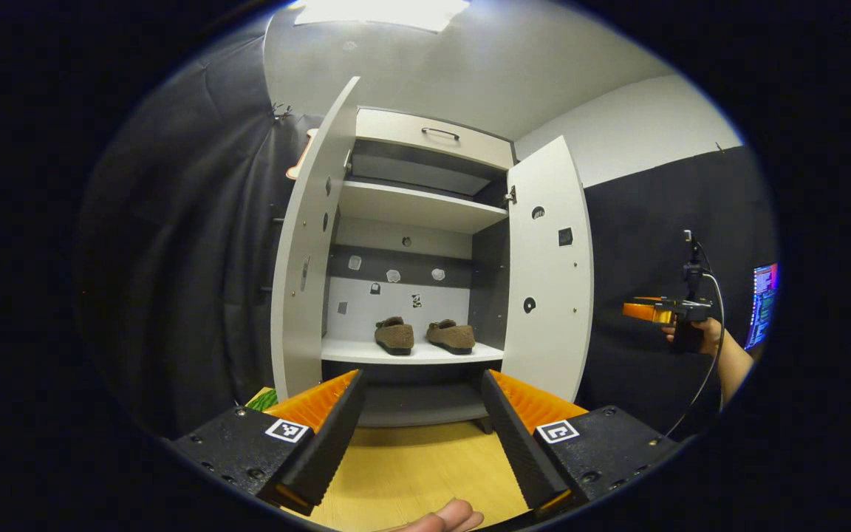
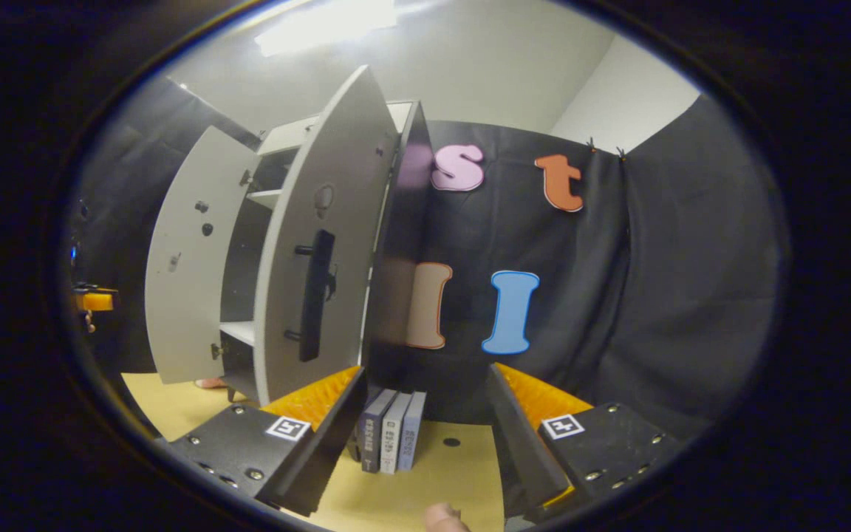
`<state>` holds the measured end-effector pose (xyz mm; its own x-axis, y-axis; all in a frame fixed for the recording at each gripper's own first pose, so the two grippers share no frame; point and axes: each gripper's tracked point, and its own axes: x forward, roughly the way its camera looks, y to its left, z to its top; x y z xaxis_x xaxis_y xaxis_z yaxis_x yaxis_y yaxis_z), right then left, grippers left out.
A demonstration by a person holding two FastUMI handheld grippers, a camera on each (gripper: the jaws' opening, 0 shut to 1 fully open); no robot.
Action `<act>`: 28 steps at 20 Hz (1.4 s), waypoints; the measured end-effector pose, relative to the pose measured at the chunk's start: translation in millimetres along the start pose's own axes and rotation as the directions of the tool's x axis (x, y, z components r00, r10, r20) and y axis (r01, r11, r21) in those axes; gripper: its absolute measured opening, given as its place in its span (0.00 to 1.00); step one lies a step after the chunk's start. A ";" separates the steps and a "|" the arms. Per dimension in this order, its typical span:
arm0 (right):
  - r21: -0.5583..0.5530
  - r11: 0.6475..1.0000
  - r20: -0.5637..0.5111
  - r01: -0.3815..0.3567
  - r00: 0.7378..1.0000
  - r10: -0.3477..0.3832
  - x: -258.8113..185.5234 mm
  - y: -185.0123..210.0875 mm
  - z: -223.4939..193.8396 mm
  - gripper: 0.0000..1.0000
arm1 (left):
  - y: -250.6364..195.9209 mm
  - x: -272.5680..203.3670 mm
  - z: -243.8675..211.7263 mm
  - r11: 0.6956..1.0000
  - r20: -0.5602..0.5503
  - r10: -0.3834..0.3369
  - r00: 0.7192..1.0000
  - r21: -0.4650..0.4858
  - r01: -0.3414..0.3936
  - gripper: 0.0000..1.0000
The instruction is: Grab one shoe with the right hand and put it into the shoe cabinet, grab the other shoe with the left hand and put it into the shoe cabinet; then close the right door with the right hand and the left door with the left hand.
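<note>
Left tool (image 1: 422, 421) spread, level, facing 2 shoes (image 1: 425, 335); right tool (image 2: 425, 421) spread beside right door (image 2: 322, 244).

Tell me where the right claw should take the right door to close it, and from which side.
Take the right door by its long upright black handle, probably coming at its outer face, which the right gripper view faces. The bar stands off the panel on two posts, so the open right claw could likely close across it or push beside it.

- Two shoes, left shoe (image 1: 394, 335) and right shoe (image 1: 451, 335), side by side on the cabinet's lower shelf (image 1: 411, 353).
- Both doors, left door (image 1: 307, 251) and right door (image 1: 549, 266), stand open.
- Books (image 2: 390, 440) stand beside the cabinet (image 2: 396, 244) on the floor.
</note>
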<state>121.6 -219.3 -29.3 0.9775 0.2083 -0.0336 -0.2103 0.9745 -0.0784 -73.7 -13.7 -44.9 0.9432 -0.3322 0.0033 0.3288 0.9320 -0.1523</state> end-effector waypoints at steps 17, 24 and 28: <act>0.135 0.990 -0.074 -0.043 0.996 0.054 85.9 97.4 1.3 0.92 | 33.0 -22.6 -11.2 1.000 0.000 0.019 1.000 -0.005 -0.019 0.96; 0.070 0.997 -0.077 -0.021 0.997 0.027 93.9 136.5 2.7 0.92 | 41.2 -21.3 -12.3 0.999 -0.002 0.029 1.000 -0.013 -0.029 0.96; 0.086 0.996 -0.075 -0.010 0.997 0.016 98.1 153.4 4.0 0.92 | 41.8 -18.2 -21.1 0.999 -0.029 0.034 0.999 -0.023 -0.034 0.96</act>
<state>185.3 -49.0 -40.7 0.9700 0.2173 -0.1091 -0.2177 0.9760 0.0080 -78.1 28.3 -72.2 0.9519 -0.3048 -0.0304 0.2951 0.9392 -0.1754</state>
